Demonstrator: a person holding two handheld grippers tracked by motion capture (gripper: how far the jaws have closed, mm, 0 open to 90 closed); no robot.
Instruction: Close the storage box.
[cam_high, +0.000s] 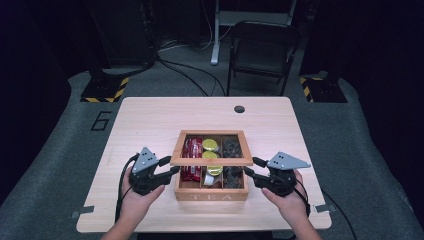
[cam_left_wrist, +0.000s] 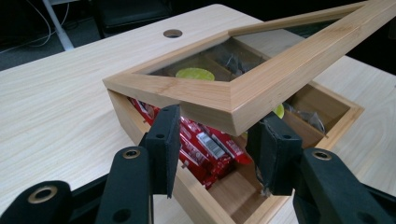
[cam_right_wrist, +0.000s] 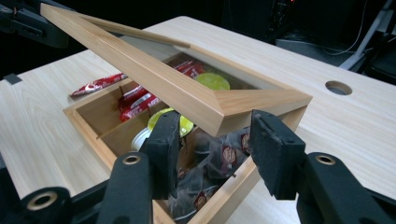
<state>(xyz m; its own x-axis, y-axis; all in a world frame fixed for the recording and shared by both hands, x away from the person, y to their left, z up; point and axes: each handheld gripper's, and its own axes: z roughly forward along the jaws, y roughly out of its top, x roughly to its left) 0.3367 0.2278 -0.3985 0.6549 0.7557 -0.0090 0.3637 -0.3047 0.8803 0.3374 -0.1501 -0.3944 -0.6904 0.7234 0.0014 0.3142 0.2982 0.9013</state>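
On the pale wooden table (cam_high: 150, 125) sits a wooden tea box (cam_high: 212, 192), near the front edge, hinge side away from the person. Its glass-paned lid (cam_high: 212, 161) is tilted up at the front — both front corners flanked by parted jaws of the left gripper (cam_high: 169, 166) and right gripper (cam_high: 254, 167); actual contact cannot be told. Three compartments run front-to-back: red packets (cam_high: 191, 159), yellow-green capsules (cam_high: 211, 146), dark sachets (cam_high: 233, 150). Beyond — grey floor, folding chair (cam_high: 262, 50).

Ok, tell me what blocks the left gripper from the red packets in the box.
The half-raised lid hangs just over the left gripper. Below its frame, the gap to the red packets looks open, with only the box wall low in front.
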